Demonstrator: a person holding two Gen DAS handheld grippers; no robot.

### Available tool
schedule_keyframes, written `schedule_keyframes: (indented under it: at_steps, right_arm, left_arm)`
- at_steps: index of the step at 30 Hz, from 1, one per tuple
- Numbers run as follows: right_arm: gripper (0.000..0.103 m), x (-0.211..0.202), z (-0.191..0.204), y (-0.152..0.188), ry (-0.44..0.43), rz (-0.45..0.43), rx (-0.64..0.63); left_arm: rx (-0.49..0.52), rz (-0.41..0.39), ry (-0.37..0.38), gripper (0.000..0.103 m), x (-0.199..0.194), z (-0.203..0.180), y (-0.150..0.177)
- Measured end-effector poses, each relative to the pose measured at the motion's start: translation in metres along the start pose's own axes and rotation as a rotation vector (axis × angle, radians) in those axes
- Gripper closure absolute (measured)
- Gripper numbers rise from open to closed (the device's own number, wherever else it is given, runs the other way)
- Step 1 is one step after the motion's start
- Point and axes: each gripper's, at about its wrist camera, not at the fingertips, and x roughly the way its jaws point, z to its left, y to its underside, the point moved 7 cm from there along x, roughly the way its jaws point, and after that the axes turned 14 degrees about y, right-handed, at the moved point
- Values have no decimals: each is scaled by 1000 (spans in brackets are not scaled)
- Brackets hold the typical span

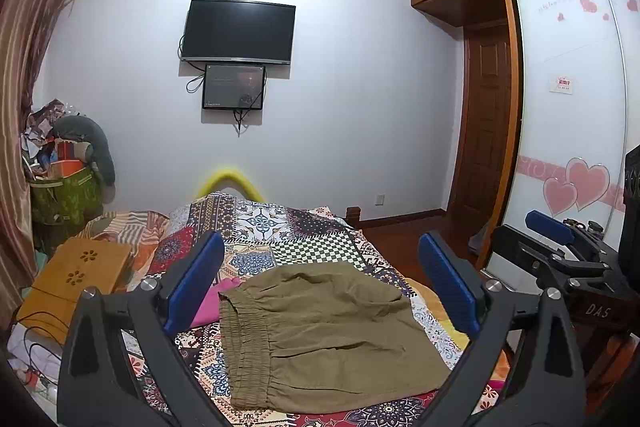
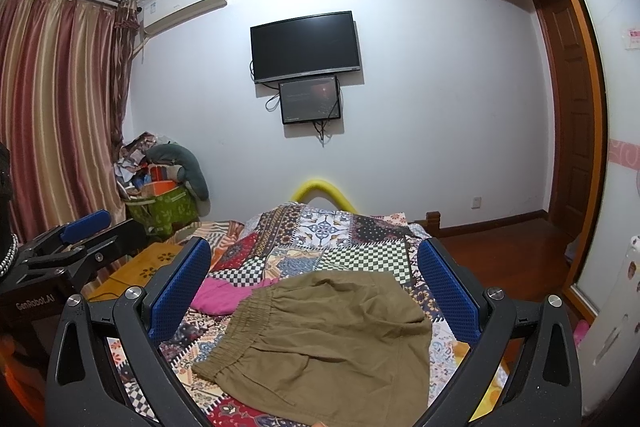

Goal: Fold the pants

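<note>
Pants [image 1: 320,331] folded on bed; striped curtains [image 2: 56,99] fill right view only.

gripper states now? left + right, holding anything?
Left gripper: open, empty, above the pants.
Right gripper: open, empty, also above the pants.

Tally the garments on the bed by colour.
Olive: 1, pants, lying folded on the quilt
Pink: 1, garment beside the pants' waistband
Total: 2
Both the left claw and right claw are open, above the pants.
</note>
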Motion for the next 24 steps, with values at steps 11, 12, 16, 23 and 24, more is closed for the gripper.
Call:
schedule_keyframes:
  at_steps: [11, 12, 16, 23, 24]
  right_arm:
    - [0, 0, -2, -1, 4, 0, -2]
    - [0, 0, -2, -1, 4, -1, -2]
    - [0, 1, -3, -1, 5, 0, -1]
    - [0, 2, -4, -1, 5, 1, -1]
    - [0, 2, -4, -1, 5, 1, -1]
  left_arm:
    - [-7, 5, 3, 4, 4, 0, 1]
    - [-8, 6, 4, 4, 5, 0, 1]
    - [-9, 6, 5, 4, 6, 2, 1]
    - [-9, 7, 6, 4, 6, 2, 1]
    - [-9, 6, 5, 4, 6, 2, 1]
